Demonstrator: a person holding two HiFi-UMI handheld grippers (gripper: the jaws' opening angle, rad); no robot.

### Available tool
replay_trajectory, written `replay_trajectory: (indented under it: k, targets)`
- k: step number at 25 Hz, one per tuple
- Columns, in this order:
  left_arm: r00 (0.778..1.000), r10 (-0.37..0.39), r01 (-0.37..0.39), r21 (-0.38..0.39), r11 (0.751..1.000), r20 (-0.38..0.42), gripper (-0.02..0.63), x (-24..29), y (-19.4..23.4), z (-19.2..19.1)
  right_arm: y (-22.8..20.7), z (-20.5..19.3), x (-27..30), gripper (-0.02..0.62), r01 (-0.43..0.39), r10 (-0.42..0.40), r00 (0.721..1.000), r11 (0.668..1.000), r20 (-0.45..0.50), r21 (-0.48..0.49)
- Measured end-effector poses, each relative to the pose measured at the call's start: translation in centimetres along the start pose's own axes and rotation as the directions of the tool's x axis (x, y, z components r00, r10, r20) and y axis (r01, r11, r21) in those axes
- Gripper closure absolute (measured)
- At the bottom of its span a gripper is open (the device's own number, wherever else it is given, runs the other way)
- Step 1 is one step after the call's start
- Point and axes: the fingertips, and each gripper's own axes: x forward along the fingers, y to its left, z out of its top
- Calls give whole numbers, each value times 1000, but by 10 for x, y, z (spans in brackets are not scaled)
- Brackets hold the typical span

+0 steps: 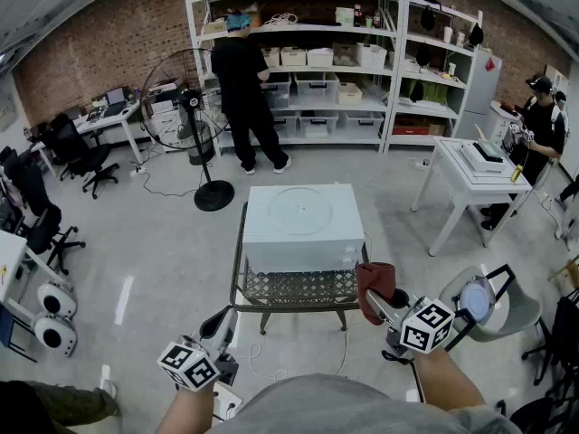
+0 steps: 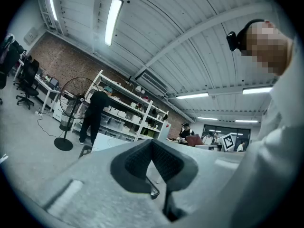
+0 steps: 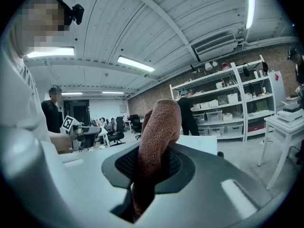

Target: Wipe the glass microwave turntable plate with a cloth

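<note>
The glass turntable plate [image 1: 299, 210] lies flat as a faint clear disc on top of the white microwave [image 1: 301, 240], which stands on a metal mesh table [image 1: 298, 287]. My right gripper [image 1: 377, 300] is at the table's near right corner, shut on a red-brown cloth [image 1: 374, 280]. In the right gripper view the cloth [image 3: 159, 127] sticks up from between the jaws of that gripper [image 3: 151, 161]. My left gripper [image 1: 222, 325] hangs low, near the table's front left leg. In the left gripper view my left gripper [image 2: 152, 145] is shut with nothing in it.
A standing fan [image 1: 192, 108] is behind and to the left of the microwave. A person [image 1: 240, 84] stands at the storage shelves [image 1: 362, 61] at the back. To the right are a white table [image 1: 470, 181], a seated person [image 1: 543, 125] and a grey chair [image 1: 498, 304]. Office chairs [image 1: 36, 215] line the left.
</note>
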Motion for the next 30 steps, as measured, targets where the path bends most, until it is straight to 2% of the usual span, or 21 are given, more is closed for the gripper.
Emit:
replay_trajectory:
  k: [18,24,30]
  targets:
    - [1000,-4,4,15,1000,-5,606,15,-11,1,-12,11,-8,531,-11,10,999,1000,32,17]
    - [1000,9,-9,30,1000,5,606,26,-33,1,-24,20,-25,531,-32,32,999,999,41,13]
    - [999,39,-40,34,999,25,606,41,-68,-15,-42,18,-51,531,-73,73,996,997,41,-15]
